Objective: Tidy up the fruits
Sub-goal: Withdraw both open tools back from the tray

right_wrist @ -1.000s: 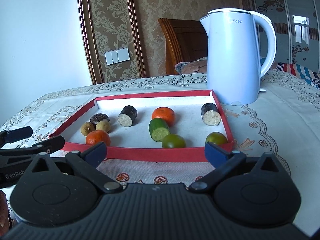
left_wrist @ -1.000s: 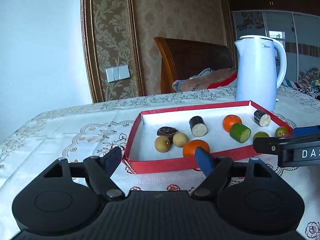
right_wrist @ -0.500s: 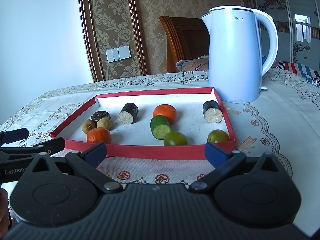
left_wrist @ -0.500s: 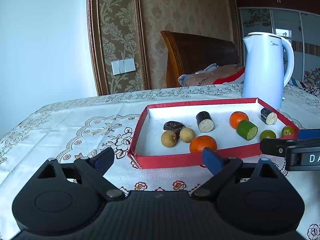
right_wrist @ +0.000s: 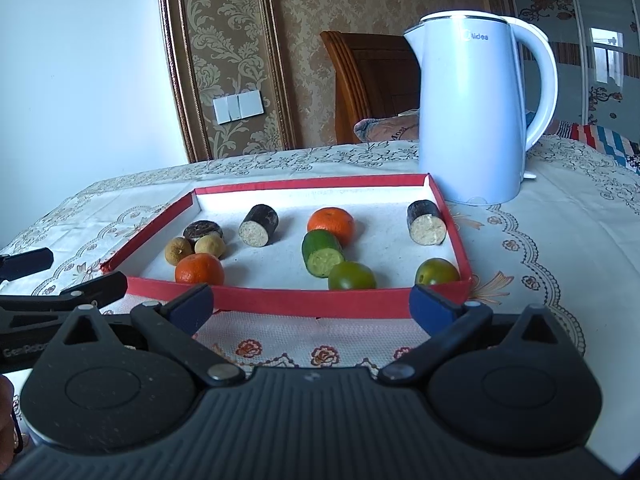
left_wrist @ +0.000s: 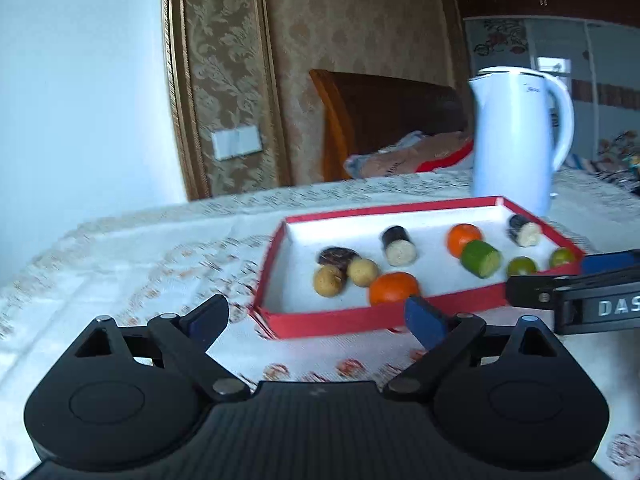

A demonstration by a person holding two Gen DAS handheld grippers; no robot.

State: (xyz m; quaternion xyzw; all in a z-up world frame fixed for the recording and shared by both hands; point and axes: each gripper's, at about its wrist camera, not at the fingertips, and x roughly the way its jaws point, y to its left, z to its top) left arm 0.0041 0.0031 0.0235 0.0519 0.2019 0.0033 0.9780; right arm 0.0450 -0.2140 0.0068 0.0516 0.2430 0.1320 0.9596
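1. The left gripper (left_wrist: 316, 316) stands in front of the red tray (left_wrist: 332, 318), at its near left corner. Its fingers (left_wrist: 425, 319) are wide apart and have just been opening; nothing is between them, only the cloth of the counter (left_wrist: 120, 264).
2. The right gripper (right_wrist: 312, 304) stands in front of the near wall of the same tray (right_wrist: 304, 300). Its fingers (right_wrist: 434, 308) are also wide apart and hold nothing.
3. The fruits lie all inside the tray. In the right wrist view, at about 9 o'clock of the tray, a near orange (right_wrist: 199, 269), two brown longans (right_wrist: 178, 251) and a dark flat piece (right_wrist: 203, 231) sit close together (the longans seem to touch each other).
4. Near the middle lie a dark cylinder (right_wrist: 259, 225) on its side, a second orange (right_wrist: 331, 225) and a green cucumber piece (right_wrist: 322, 253), which touches this orange from the front.
5. At about 5 o'clock, two green round fruits (right_wrist: 352, 276) rest just behind the near wall; the second one (right_wrist: 437, 272) is in the near right corner. Another dark cylinder (right_wrist: 426, 223) lies beside the right wall, at 3 o'clock.
6. Between each gripper and the fruits stands only the low near wall of the tray.
7. A white kettle (right_wrist: 476, 112) stands upright on the counter, just behind the far right corner of the tray. Behind the counter is a wooden chair (right_wrist: 372, 80) with a cushion.
8. The left wrist view is a little blurred.
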